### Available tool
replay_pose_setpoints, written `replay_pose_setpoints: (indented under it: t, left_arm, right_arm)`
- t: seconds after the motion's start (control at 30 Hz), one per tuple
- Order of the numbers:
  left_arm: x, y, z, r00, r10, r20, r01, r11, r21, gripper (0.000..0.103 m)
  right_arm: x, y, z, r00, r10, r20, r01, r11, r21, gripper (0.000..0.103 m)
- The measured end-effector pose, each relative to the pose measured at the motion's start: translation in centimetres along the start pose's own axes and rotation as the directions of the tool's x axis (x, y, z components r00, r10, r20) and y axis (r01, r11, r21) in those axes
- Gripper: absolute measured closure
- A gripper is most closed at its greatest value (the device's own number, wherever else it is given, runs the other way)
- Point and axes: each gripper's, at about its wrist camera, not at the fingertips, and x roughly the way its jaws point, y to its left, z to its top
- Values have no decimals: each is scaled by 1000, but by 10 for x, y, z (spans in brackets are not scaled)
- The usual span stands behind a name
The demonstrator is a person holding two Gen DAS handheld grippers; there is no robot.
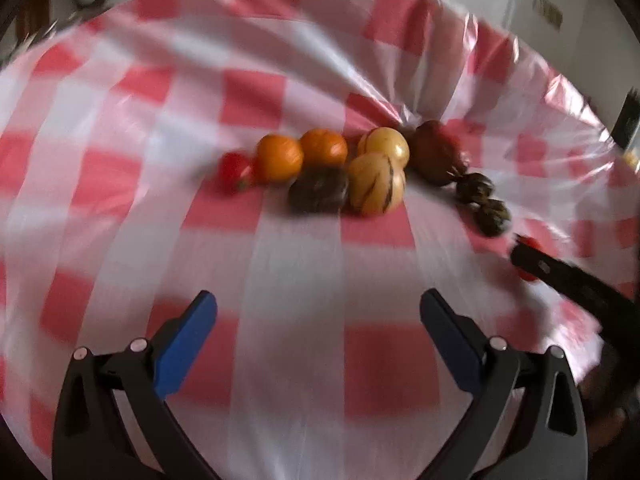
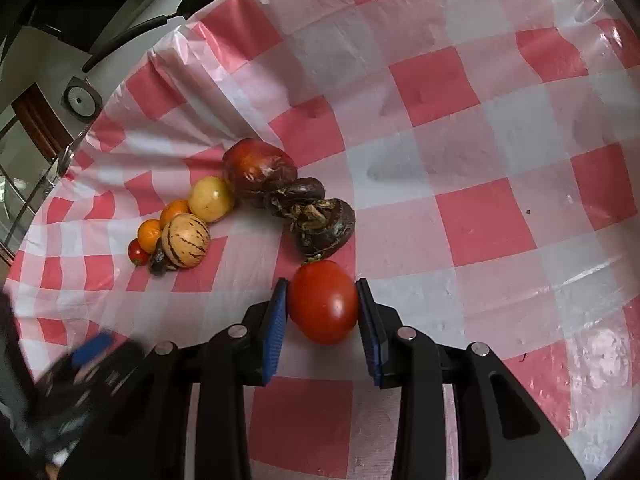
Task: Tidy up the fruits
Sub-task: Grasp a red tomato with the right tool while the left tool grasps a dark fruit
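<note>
My right gripper is shut on a large red tomato, both blue pads pressing its sides just above the checked cloth. Beyond it sit two dark wrinkled fruits, a big dark-red fruit, a plain yellow fruit, a striped yellow melon, two oranges and a small red tomato. In the blurred left wrist view my left gripper stands open over bare cloth, well short of the fruit cluster: oranges, striped melon, a dark fruit.
The red-and-white checked plastic cloth covers the whole table and is creased near the far edges. The right gripper's black finger enters the left wrist view at the right. The left gripper shows as a blur low at the left of the right wrist view.
</note>
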Motion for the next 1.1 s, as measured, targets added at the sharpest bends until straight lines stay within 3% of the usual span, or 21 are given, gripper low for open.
replay_pose_setpoints:
  t: [0.1,0.33,0.43,0.47,0.7,0.9,1.1]
  left_arm:
    - [24,-4,21,999,30,-36,-28,999,41,21]
    - [52,-5,46,997,54,-54,-50,996,79,31]
    - [52,-11,47,998,49,-37,-45,994,98,48]
    - [50,-11,45,998,49,-28,-46,994,98,64]
    - [3,2,16,996,-62,60,62,998,12,63]
    - [-59,1,-32,984,-92,156,101,994,-52,63]
    - [-81,4,-62,976,-84,202,108,988,-109,63]
  right_arm:
    - [3,0,1,1000,8,-9,-7,1000,8,69]
    - [1,-2,1,1000,9,-6,-8,1000,17,69]
    - [1,-1,1,1000,11,-5,-11,1000,18,69]
    - [1,-1,1,1000,12,-6,-12,1000,18,69]
    - [1,-2,0,1000,15,-5,-15,1000,23,69]
    - [2,-2,0,1000,15,-5,-15,1000,25,69]
    - [1,-2,0,1000,16,0,-16,999,28,69]
